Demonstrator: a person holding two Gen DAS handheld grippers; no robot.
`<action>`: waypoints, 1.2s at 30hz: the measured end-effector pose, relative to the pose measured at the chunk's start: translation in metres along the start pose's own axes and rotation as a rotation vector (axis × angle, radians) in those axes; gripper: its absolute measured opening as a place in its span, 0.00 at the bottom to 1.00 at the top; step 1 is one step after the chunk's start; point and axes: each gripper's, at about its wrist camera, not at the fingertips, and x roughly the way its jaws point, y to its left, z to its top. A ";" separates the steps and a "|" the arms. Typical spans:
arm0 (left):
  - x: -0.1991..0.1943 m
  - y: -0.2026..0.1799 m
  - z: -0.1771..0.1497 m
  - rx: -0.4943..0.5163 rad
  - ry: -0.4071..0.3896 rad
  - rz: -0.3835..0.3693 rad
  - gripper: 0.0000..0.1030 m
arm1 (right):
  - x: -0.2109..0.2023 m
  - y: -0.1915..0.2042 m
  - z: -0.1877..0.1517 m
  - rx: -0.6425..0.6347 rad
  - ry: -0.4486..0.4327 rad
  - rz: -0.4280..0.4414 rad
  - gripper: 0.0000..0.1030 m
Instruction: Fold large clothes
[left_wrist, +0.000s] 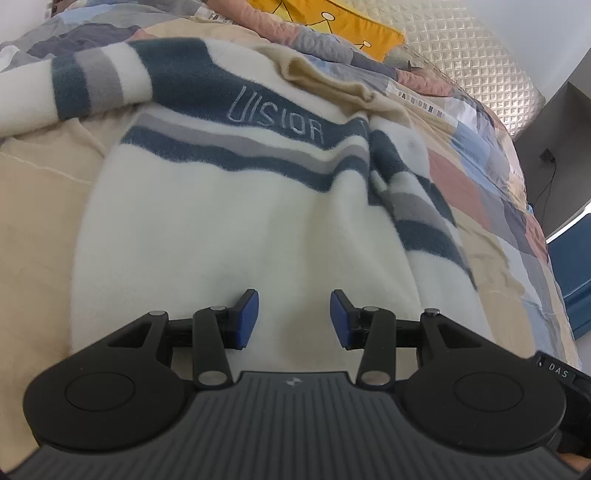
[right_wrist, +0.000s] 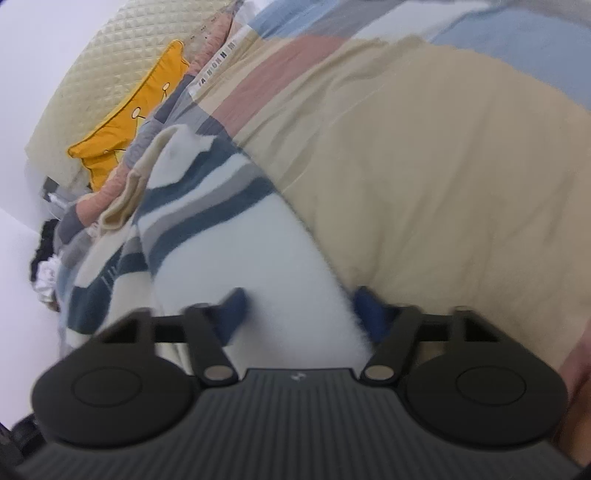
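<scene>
A large cream sweater (left_wrist: 236, 221) with teal and grey stripes and the word "VISION" lies spread on a bed. One sleeve lies across the top left, the other folds down its right side. My left gripper (left_wrist: 294, 317) is open and empty, hovering over the sweater's lower body. In the right wrist view the sweater (right_wrist: 236, 258) shows blurred, with its white sleeve running toward me between the pads. My right gripper (right_wrist: 301, 314) is open, its blue pads either side of that white part, not closed on it.
A beige sheet (left_wrist: 33, 221) and a patchwork quilt (left_wrist: 480, 177) cover the bed. A yellow pillow (left_wrist: 343, 22) and a quilted headboard (left_wrist: 472, 55) are at the far end. The bed's edge and a blue object (left_wrist: 576, 273) are on the right.
</scene>
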 end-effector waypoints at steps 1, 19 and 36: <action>0.000 0.000 0.001 0.002 0.000 0.001 0.47 | -0.004 0.000 0.002 -0.005 -0.007 -0.013 0.29; -0.007 0.009 0.006 -0.065 -0.031 -0.037 0.47 | -0.026 0.052 0.204 -0.315 -0.380 -0.212 0.08; 0.011 0.023 0.018 -0.071 -0.026 -0.053 0.47 | 0.117 -0.005 0.236 -0.397 -0.490 -0.313 0.09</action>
